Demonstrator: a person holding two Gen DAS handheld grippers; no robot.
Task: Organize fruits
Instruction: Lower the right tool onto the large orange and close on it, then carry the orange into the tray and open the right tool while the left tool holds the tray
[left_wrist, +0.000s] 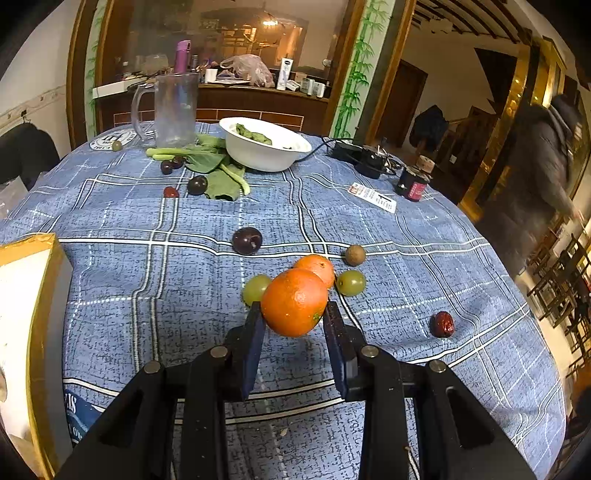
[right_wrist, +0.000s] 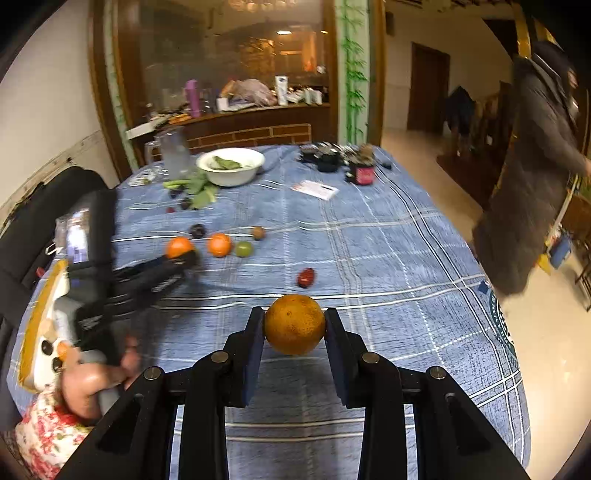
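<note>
Cardboard box (left_wrist: 35, 332): at the far left edge of the blue checked tablecloth (left_wrist: 424, 343).
Left gripper (left_wrist: 294, 312): jaws narrowed onto a bright orange (left_wrist: 294, 302), one pad against each side; fruit raised just above the cloth.
Green grape (left_wrist: 255, 288): just behind the held orange, to its left.
Dark plum (left_wrist: 247, 240): farther back, alone on a white stripe.
Second orange (left_wrist: 316, 269): directly behind the held one, partly hidden by it.
Second green grape (left_wrist: 351, 282): just right of that orange; a brown longan (left_wrist: 355, 254) behind it.
Red date (left_wrist: 442, 324): well apart on the right.
White bowl (left_wrist: 266, 146): far side, greens inside, leaves and small dark fruits beside it.
Right gripper (right_wrist: 294, 325): jaws pressed to both sides of a duller yellow-orange citrus (right_wrist: 294, 324), held near the front of the cloth.
</note>
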